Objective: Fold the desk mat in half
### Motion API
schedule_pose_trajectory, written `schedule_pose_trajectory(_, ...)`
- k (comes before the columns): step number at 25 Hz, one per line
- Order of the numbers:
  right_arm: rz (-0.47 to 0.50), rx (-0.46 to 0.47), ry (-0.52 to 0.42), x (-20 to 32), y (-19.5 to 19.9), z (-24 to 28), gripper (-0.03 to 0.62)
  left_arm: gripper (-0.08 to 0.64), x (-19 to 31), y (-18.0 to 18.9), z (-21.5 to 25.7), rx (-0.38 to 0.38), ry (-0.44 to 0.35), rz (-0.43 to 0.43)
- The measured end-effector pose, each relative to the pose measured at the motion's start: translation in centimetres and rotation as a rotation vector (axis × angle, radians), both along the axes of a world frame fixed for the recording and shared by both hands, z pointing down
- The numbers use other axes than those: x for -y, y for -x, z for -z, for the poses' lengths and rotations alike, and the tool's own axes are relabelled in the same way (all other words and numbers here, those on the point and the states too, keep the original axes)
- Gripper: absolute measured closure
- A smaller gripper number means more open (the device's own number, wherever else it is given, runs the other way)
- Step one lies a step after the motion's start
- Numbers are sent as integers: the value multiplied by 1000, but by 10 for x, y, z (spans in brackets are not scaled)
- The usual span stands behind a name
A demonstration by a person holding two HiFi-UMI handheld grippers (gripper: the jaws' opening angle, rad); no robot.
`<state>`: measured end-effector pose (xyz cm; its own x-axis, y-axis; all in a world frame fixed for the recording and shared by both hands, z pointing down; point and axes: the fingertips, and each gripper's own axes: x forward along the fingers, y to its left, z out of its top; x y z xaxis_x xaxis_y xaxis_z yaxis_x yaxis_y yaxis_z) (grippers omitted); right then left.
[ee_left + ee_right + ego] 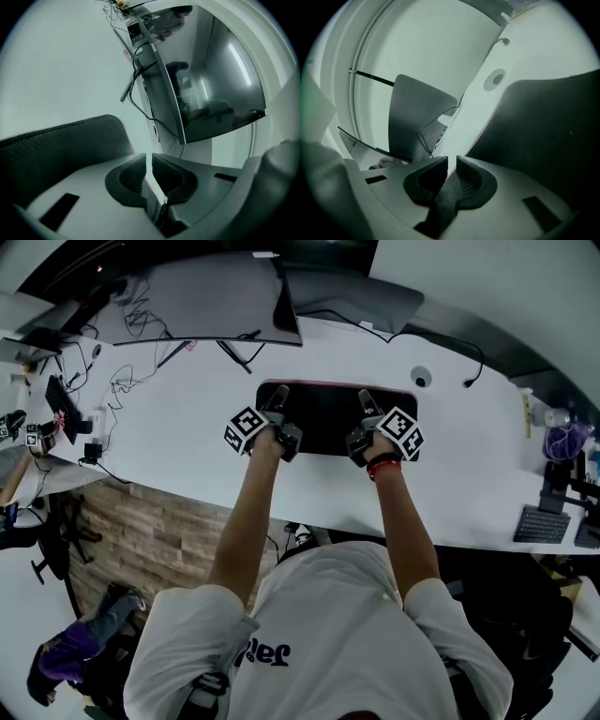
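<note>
The left gripper (pixel 149 163) had its jaws drawn to a thin slit. The pink-lined edge of the desk mat (pixel 61 145) ran down that slit, so I judged it pinched there. The right gripper (pixel 451 165) stood with a wider gap. A dark fold of the mat rose between its pads, yet white desk showed beside the pink edge, so the pads seemed to stand off it rather than press.

Both grippers lay rolled onto their sides, jaws flat to the surface, which suits nipping a thin sheet by its rim. They sat well apart, one toward each end of the mat, probably to carry the edge across straight.

Under and between them the black mat lay flat on the white desk (pixel 187 427). The tips rested near its far edge, where a pink strip showed. The mat looked short from front to back, so the fold appeared already laid over, with only the letting go left. Beyond the left gripper stood a monitor (pixel 206 296), with loose cables (pixel 131 381) trailing beside it.
</note>
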<state>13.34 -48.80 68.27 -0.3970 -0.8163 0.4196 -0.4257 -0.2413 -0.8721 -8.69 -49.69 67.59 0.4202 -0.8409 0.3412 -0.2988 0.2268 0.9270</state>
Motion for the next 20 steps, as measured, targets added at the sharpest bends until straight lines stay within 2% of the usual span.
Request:
schedule_pose_trajectory(13, 16, -93, -64, -22, -1, 29, 563, 525, -24, -4, 29, 67, -66, -66)
schedule_pose_trajectory(20, 28, -86, -112, -53, 6, 51, 574, 531, -55, -11, 47, 95, -100, -112)
